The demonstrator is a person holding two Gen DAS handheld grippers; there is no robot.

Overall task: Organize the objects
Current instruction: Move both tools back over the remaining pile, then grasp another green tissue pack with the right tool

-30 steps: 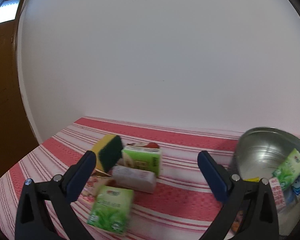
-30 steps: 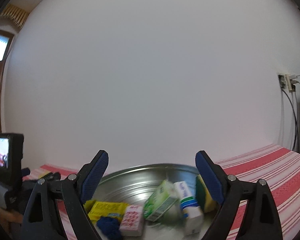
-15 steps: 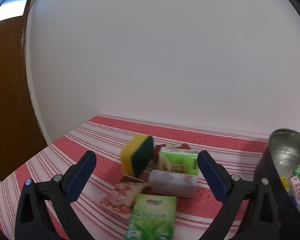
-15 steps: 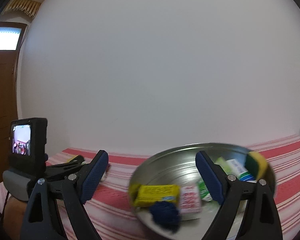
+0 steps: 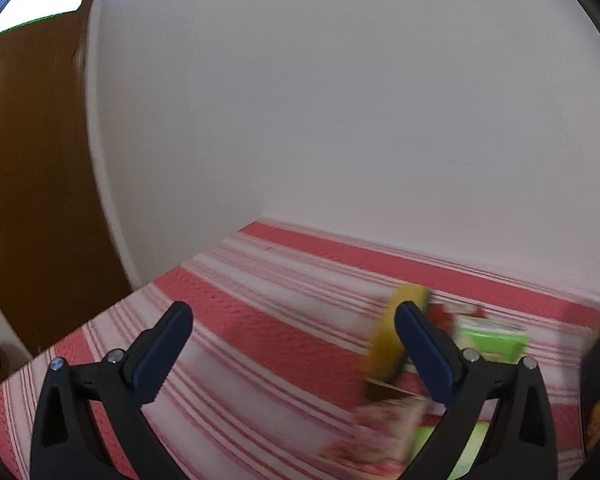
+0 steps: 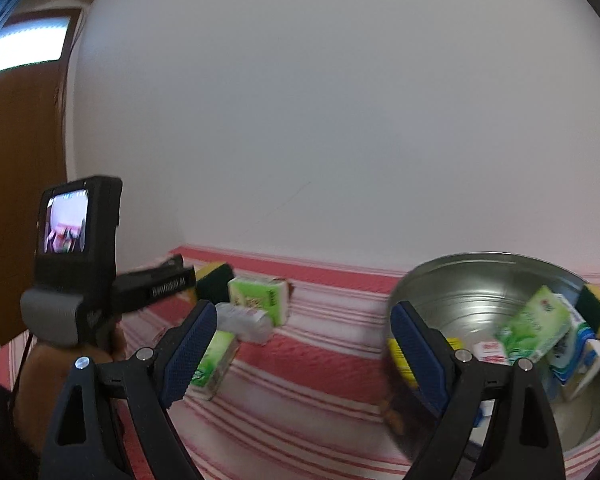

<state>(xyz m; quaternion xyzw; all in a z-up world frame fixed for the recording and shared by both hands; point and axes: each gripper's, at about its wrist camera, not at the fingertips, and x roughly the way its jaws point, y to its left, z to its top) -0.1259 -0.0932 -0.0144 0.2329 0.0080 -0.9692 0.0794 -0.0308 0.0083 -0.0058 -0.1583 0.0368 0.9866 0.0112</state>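
In the right wrist view a metal basin (image 6: 480, 276) stands on the red-and-white striped cloth (image 6: 320, 364) at the right and holds several packets, among them a green pack (image 6: 536, 332) and a sponge (image 6: 596, 308). Left of it lies a loose pile: a green tissue pack (image 6: 256, 296), a white packet (image 6: 244, 322), a green pack (image 6: 216, 360) and a yellow-green sponge (image 6: 210, 280). My right gripper (image 6: 300, 344) is open and empty, between pile and basin. My left gripper (image 5: 294, 342) is open and empty; the blurred pile, with the sponge (image 5: 392, 336), lies behind its right finger.
The left gripper body with its small screen (image 6: 66, 224) and the hand holding it are at the left of the right wrist view. A white wall stands behind the table. A brown door (image 5: 28, 184) is at the far left, beyond the table's left edge.
Both views have swung to the left. The pile has slid to the right in the left wrist view; the basin has slid right and the pile has entered the right wrist view. Both grippers stay open.
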